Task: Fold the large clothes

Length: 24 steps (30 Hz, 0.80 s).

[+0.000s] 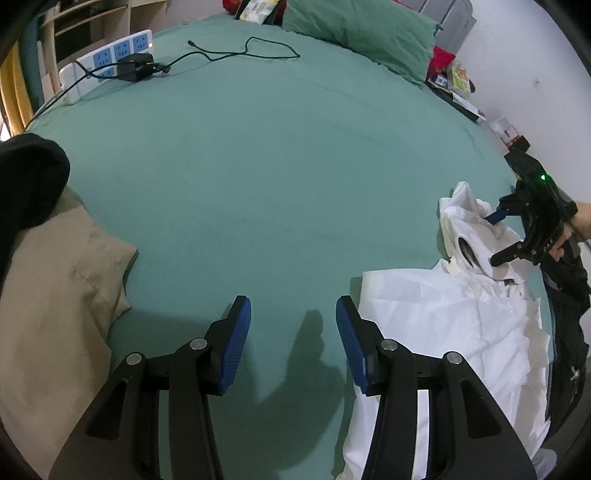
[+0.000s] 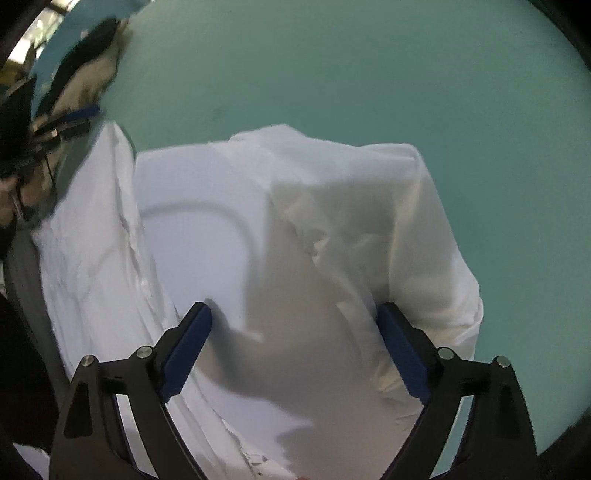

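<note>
The white garment (image 1: 447, 325) lay crumpled on the green bedsheet (image 1: 280, 184), toward the sheet's right edge as the left wrist camera saw it, with part of it bunched up into a raised heap at its far end. What kind of garment it was could not be told for sure; a curved seam and a strip like a button placket showed in the blurred right wrist view, and its lower part ran out of frame.

The left gripper (image 1: 293, 343) hung over bare sheet just beside the garment's left border, its blue pads (image 1: 236, 343) spread apart with nothing between them; the right-hand finger's base overlapped the white cloth in the picture, though whether it touched was unclear.

The right gripper (image 2: 295, 350) pointed down onto the garment's raised heap, fingers spread wide, the cloth lying between them without the pads (image 2: 186, 352) pressing on it. In the left wrist view that gripper (image 1: 495, 238) showed at the garment's far right, held by a hand (image 1: 580, 221) cut off at the frame edge.

Left of the garment, well apart, lay a tan pillow (image 1: 55, 295) with dark cloth (image 1: 29, 184) partly over it. Beyond the garment, at the sheet's far side, sat a green pillow (image 1: 362, 33), a white power strip (image 1: 107, 61) and a black charger (image 1: 135, 66) with its cable.
</note>
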Motion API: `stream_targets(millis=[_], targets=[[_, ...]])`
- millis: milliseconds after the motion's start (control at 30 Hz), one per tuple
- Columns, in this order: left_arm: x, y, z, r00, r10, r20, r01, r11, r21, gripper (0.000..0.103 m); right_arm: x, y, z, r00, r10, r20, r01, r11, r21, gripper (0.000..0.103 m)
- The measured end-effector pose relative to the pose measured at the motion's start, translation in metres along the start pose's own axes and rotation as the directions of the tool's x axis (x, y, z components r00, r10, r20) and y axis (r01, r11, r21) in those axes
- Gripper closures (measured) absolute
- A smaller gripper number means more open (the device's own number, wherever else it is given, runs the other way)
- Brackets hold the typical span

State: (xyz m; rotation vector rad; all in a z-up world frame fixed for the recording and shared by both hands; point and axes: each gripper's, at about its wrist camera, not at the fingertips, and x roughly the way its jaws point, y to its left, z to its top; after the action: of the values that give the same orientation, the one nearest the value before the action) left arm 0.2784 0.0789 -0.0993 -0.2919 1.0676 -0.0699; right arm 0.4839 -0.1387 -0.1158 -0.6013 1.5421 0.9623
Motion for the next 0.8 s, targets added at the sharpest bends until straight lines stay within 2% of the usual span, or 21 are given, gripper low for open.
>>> stream_targets(millis=[67,133,200,233,267,300,367,400,467,500,533,567,600,633,700,733,767,800], targets=[[0.004,-0.002,-0.002,1.0,-0.003,-0.01,0.003,1.0,0.001,0.052,0.007,0.011,0.012,0.996,-0.069,-0.058,0.067,0.997,-0.036,0.013],[0.007,-0.005,-0.004,1.0,0.001,-0.021,-0.001,1.0,0.003,0.052,0.011,0.026,0.015,0.984,-0.164,-0.07,0.157,0.983,-0.1,0.021],[0.008,-0.008,-0.007,1.0,-0.008,-0.028,0.008,1.0,0.01,0.052,0.006,0.042,0.013,0.978,-0.207,-0.02,0.202,0.97,-0.133,0.038],[0.007,-0.01,-0.007,1.0,-0.011,-0.028,0.012,1.0,0.015,0.052,0.002,0.051,0.01,0.973,-0.231,0.012,0.231,0.962,-0.145,0.052],[0.005,-0.013,-0.008,1.0,-0.016,-0.025,0.017,1.0,0.018,0.052,-0.001,0.06,0.008,0.962,-0.27,0.047,0.274,0.949,-0.155,0.071],[0.002,-0.015,-0.008,1.0,-0.024,-0.02,0.025,0.999,0.022,0.052,-0.005,0.074,0.004,0.937,-0.335,0.095,0.347,0.923,-0.165,0.083],[-0.005,-0.019,-0.008,0.999,-0.042,-0.005,0.042,0.999,0.03,0.052,-0.008,0.113,-0.005,0.841,-0.503,0.199,0.537,0.818,-0.205,0.088],[-0.009,-0.021,-0.008,0.999,-0.048,0.004,0.048,0.998,0.031,0.052,-0.004,0.138,-0.012,0.779,-0.576,0.247,0.624,0.748,-0.227,0.088],[-0.015,-0.024,-0.009,0.998,-0.058,0.017,0.058,0.998,0.032,0.052,0.002,0.172,-0.024,0.685,-0.661,0.307,0.726,0.651,-0.22,0.089],[-0.017,-0.026,-0.009,0.998,-0.063,0.022,0.062,0.998,0.034,0.052,0.001,0.18,-0.032,0.665,-0.673,0.323,0.744,0.636,-0.206,0.089],[-0.019,-0.027,-0.01,0.997,-0.067,0.024,0.066,0.997,0.036,0.052,0.004,0.199,-0.04,0.606,-0.708,0.364,0.791,0.586,-0.177,0.09],[-0.021,-0.028,-0.011,0.997,-0.071,0.027,0.07,0.997,0.037,0.052,0.009,0.211,-0.044,0.565,-0.734,0.377,0.821,0.546,-0.167,0.091],[-0.022,-0.03,-0.011,0.997,-0.074,0.03,0.072,0.997,0.038,0.052,0.014,0.225,-0.049,0.503,-0.777,0.379,0.862,0.484,-0.151,0.091],[-0.023,-0.032,-0.012,0.997,-0.075,0.029,0.074,0.997,0.036,0.052,0.021,0.243,-0.059,0.422,-0.801,0.424,0.904,0.407,-0.131,0.091],[-0.026,-0.037,-0.013,0.996,-0.087,0.026,0.086,0.996,0.034,0.052,0.038,0.271,-0.067,0.352,-0.827,0.438,0.934,0.339,-0.11,0.091],[-0.029,-0.038,-0.013,0.995,-0.1,0.025,0.099,0.994,0.034,0.052,0.044,0.282,-0.073,0.342,-0.824,0.451,0.938,0.329,-0.111,0.091],[-0.032,-0.039,-0.014,0.993,-0.116,0.027,0.115,0.993,0.032,0.052,0.055,0.289,-0.078,0.318,-0.829,0.46,0.947,0.297,-0.12,0.091],[-0.038,-0.04,-0.015,0.989,-0.139,0.038,0.138,0.99,0.028,0.052,0.063,0.294,-0.084,0.306,-0.83,0.467,0.951,0.286,-0.115,0.091]])
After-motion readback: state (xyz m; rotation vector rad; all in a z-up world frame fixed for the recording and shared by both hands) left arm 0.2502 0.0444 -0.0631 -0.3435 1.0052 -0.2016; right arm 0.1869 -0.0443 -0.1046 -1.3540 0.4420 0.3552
